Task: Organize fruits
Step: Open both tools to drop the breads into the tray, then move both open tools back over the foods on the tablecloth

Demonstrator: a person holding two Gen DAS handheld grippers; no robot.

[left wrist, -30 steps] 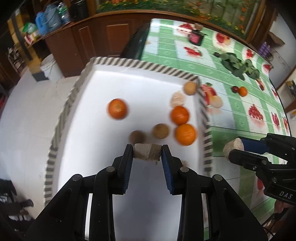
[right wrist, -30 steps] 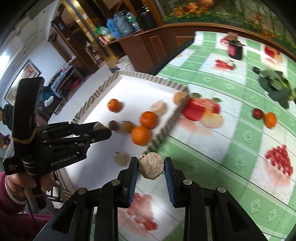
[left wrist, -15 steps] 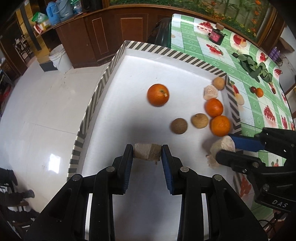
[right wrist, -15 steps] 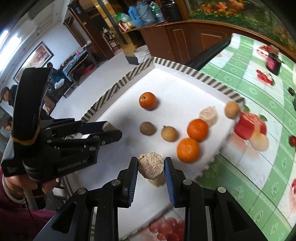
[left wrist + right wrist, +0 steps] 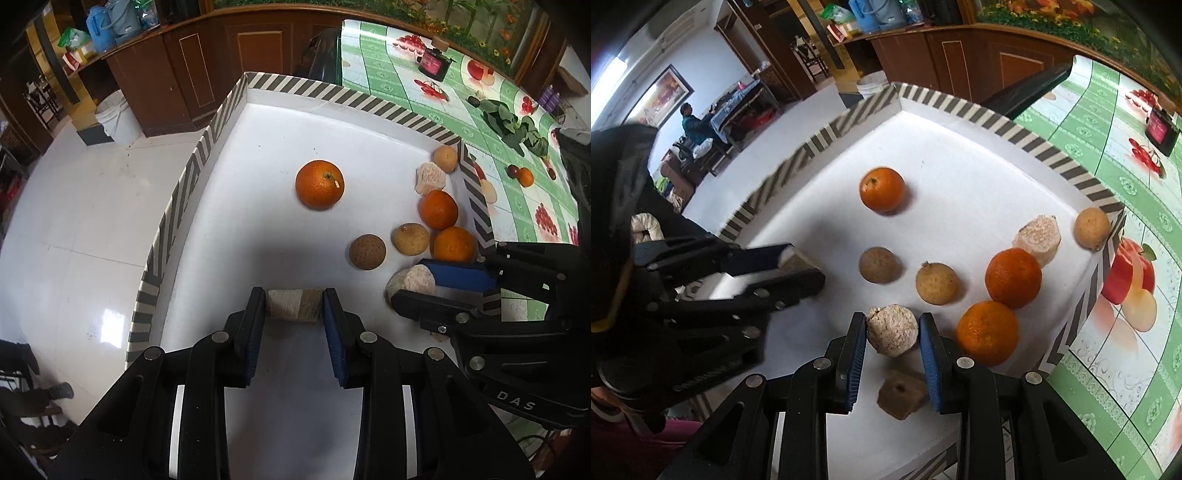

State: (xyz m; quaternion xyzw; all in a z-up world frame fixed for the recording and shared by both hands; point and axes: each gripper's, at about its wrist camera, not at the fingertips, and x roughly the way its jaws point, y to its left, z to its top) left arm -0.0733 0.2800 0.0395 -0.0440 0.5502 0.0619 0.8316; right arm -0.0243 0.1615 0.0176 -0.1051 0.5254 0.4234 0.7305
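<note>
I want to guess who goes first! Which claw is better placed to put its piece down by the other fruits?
Probably the right claw: its beige chunk hangs beside the oranges. The left claw holds its piece farther away.

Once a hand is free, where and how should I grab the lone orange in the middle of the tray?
Take the lone orange across its widest middle, coming straight down from above. It is round and sits apart from the other fruit on the white tray, so both fingers have free room on either side. Its stem end faces up, so the flanks are smooth.
</note>
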